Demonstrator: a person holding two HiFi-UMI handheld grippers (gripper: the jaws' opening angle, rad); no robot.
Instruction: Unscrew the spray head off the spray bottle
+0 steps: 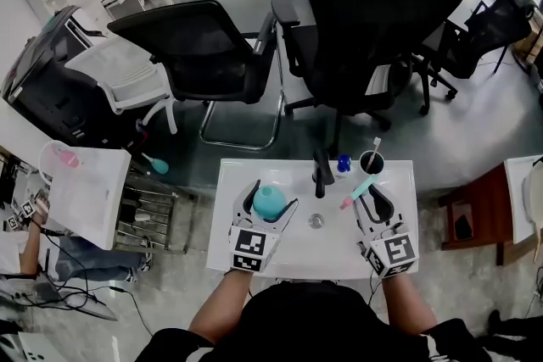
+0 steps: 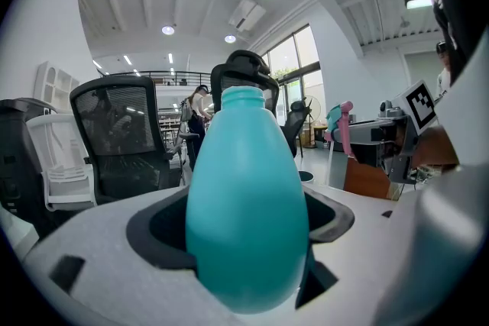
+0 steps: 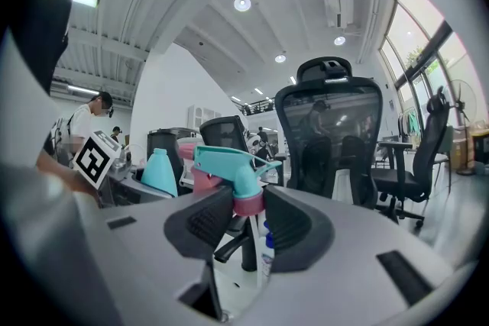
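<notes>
The teal spray bottle stands upright between the jaws of my left gripper, which is shut on its belly. In the left gripper view the bottle fills the middle, and its threaded neck is bare with no head on it. The spray head, teal with a pink collar, is off the bottle and held to the right. My right gripper is shut on it. The right gripper view shows the pads clamping the pink collar, with the thin dip tube hanging below. The bottle shows at the left there.
Both grippers hover over a white washbasin counter with a drain. A black faucet, a small blue-capped bottle and a dark cup with a toothbrush stand at its back edge. Black office chairs stand beyond.
</notes>
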